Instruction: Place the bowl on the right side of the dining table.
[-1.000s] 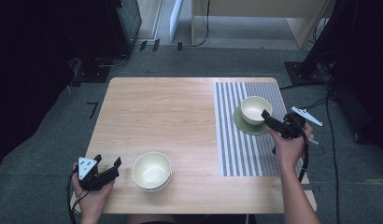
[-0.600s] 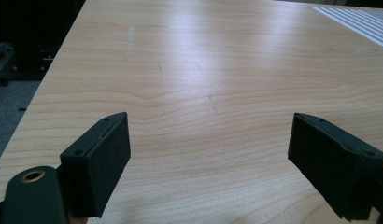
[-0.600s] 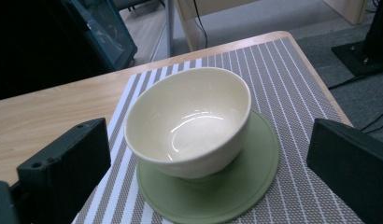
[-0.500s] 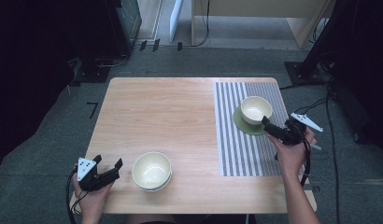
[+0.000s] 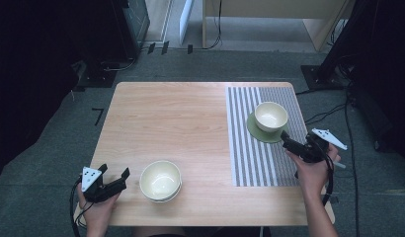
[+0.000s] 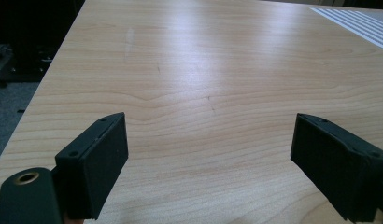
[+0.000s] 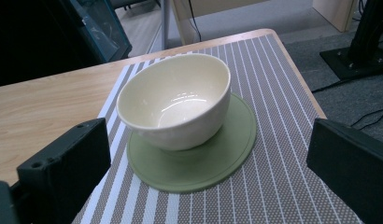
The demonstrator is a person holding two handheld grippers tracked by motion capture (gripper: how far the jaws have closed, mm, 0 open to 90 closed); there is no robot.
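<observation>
A cream bowl [image 5: 271, 116] stands upright on a round green coaster [image 5: 262, 134], which lies on the striped mat [image 5: 255, 158] at the table's right. My right gripper [image 5: 285, 141] hovers just near of the coaster, open and apart from the bowl. In the right gripper view the bowl [image 7: 178, 100] and coaster [image 7: 203, 163] lie ahead of the open gripper [image 7: 206, 170]. A second cream bowl [image 5: 161, 179], seemingly stacked on another, sits near the front edge. My left gripper [image 5: 114, 171] rests left of it; its jaws have just been opening, with bare wood between them in the left gripper view [image 6: 206, 154].
The wooden table [image 5: 171, 123] is bare across its far left and middle. Around it lie dark floor, cables and black stands at the right [image 5: 339, 54], and a light wooden cabinet [image 5: 269, 15] beyond the far edge.
My right gripper has drawn back from the bowl's rim toward the near edge, leaving the bowl on the coaster. The left hand has stayed put.
</observation>
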